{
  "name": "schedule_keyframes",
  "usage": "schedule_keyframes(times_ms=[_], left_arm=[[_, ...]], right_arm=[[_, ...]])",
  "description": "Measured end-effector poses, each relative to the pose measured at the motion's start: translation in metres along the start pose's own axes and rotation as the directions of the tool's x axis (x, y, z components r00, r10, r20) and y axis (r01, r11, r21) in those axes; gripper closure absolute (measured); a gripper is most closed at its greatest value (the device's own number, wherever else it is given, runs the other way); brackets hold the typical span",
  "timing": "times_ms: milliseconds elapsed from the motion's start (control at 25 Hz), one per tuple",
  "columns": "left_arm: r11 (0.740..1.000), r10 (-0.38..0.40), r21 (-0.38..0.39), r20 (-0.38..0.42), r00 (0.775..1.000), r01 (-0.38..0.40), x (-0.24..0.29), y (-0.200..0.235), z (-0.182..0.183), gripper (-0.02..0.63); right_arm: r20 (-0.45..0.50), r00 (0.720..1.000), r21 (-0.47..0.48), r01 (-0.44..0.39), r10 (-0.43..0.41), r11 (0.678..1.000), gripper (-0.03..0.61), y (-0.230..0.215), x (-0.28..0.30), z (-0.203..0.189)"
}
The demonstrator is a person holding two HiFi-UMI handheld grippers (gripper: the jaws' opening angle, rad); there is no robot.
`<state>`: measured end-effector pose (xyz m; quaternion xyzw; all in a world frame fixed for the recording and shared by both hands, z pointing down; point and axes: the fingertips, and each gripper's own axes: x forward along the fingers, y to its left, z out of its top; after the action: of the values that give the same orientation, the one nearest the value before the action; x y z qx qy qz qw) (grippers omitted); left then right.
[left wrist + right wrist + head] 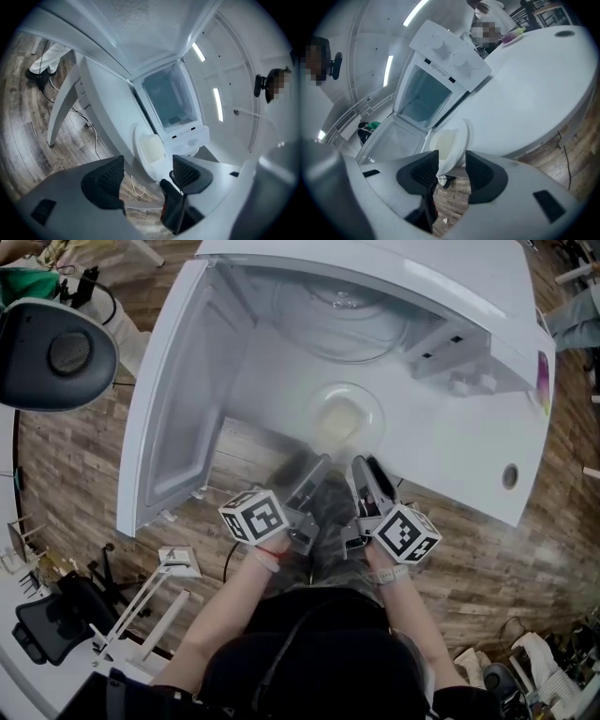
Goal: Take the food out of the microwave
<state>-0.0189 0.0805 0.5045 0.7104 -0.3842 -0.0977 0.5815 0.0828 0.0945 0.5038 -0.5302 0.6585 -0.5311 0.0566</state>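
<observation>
A white plate (pixel 345 418) with a pale yellow block of food (pixel 339 420) sits on the white table (pixel 450 446), close to its near edge, in front of the white microwave (pixel 337 306). The microwave's door (pixel 187 399) hangs open to the left. My left gripper (pixel 309 474) and right gripper (pixel 364 474) are side by side just short of the plate's near rim. The left gripper (pixel 147 176) is open, with the plate (pixel 150 147) beyond its jaws. The right gripper (pixel 452 171) is open too; the plate's rim (pixel 457 140) lies in line with its gap, untouched by the pads.
A dark round device head (pixel 52 352) sits at the upper left. A white folding stand (pixel 159 596) and a black chair (pixel 47 624) are on the wood floor at the lower left. A cable (pixel 136 187) hangs under the table edge.
</observation>
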Motion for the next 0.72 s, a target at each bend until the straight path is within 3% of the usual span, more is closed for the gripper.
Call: schedule_keyframes(times_ms=[240,320,360,440,560,720], left_arm=[[0.995,0.052,0.092,-0.077,0.996,-0.045,-0.011,0.008,-0.013,0.301],[0.991,0.045,0.128,-0.09,0.995,-0.033,-0.015,0.005,-0.015,0.303],[0.989,0.038,0.146,-0.098,0.994,-0.023,-0.016,0.004,-0.016,0.324],[0.986,0.026,0.164,-0.097,0.995,-0.01,-0.02,0.002,-0.014,0.436],[0.989,0.013,0.145,-0.073,0.997,-0.003,-0.024,0.002,-0.01,0.589],[0.992,-0.034,0.121,-0.094,0.995,0.045,-0.024,-0.007,-0.011,0.604]], right_arm=[[0.012,1.0,-0.055,-0.002,0.003,0.998,0.406,0.004,-0.004,-0.002],[0.014,1.0,-0.08,-0.003,0.004,0.997,0.438,0.005,-0.005,-0.003],[0.016,1.0,-0.085,0.0,0.002,0.996,0.461,0.005,-0.006,-0.003],[0.022,1.0,-0.084,0.006,-0.004,0.996,0.513,0.005,-0.007,-0.003],[0.023,1.0,-0.101,-0.007,0.01,0.995,0.536,0.008,-0.008,-0.003],[0.003,0.999,-0.133,-0.035,0.036,0.991,0.557,0.015,-0.009,-0.005]])
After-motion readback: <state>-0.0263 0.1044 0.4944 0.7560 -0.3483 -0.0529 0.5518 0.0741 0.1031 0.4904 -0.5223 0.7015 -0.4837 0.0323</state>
